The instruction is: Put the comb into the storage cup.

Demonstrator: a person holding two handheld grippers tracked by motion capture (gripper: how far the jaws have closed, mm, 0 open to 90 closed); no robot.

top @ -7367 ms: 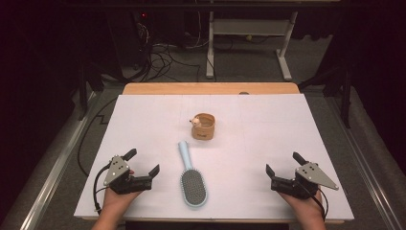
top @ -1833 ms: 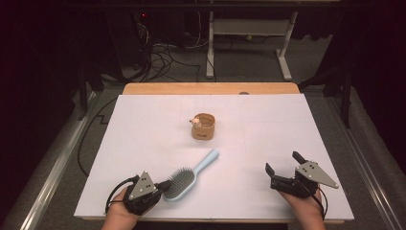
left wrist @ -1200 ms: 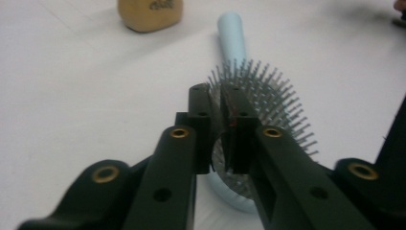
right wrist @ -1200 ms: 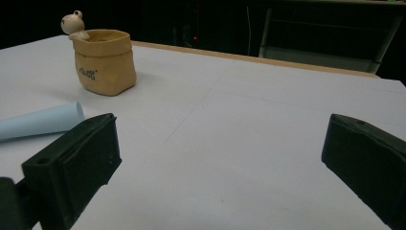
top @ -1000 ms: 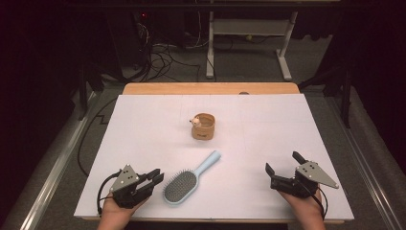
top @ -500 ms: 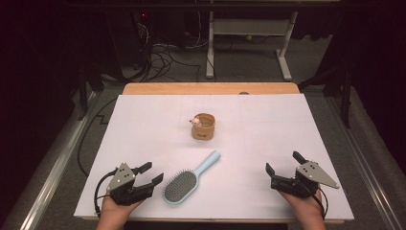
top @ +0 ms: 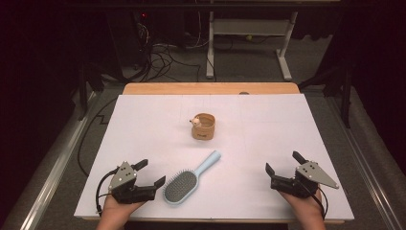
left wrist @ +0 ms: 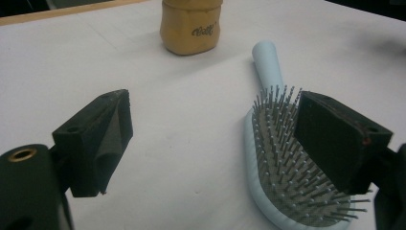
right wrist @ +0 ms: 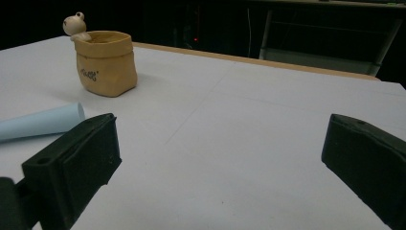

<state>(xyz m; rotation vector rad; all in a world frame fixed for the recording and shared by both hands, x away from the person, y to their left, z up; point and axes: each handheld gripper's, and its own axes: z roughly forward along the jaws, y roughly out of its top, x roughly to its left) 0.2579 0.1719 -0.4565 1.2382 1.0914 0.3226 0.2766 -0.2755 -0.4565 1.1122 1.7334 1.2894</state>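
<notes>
A light blue hairbrush (top: 184, 184) lies bristles up near the table's front edge, its handle pointing to the far right. My left gripper (top: 152, 172) rests just left of the brush head. Its jaws have just been opening and now stand open with bare table between them. In the left gripper view (left wrist: 215, 129) one jaw stands in front of the bristles (left wrist: 277, 148). A tan pot (top: 204, 127) with a small frog figure sits mid-table. My right gripper (top: 282, 162) rests open at the front right, holding nothing (right wrist: 220, 158), with the pot (right wrist: 105, 62) and the brush handle (right wrist: 43, 122) ahead.
A white sheet (top: 268, 120) covers the table, and a wooden strip (top: 210, 88) runs along its far edge. Beyond it are a dark floor with cables (top: 163, 52) and a white desk frame (top: 249, 28). Metal rails flank the table.
The brush has been turned so its handle points to the far right. My left gripper let go of the brush head, drew back to the left and spread its jaws. The right gripper has kept still.
</notes>
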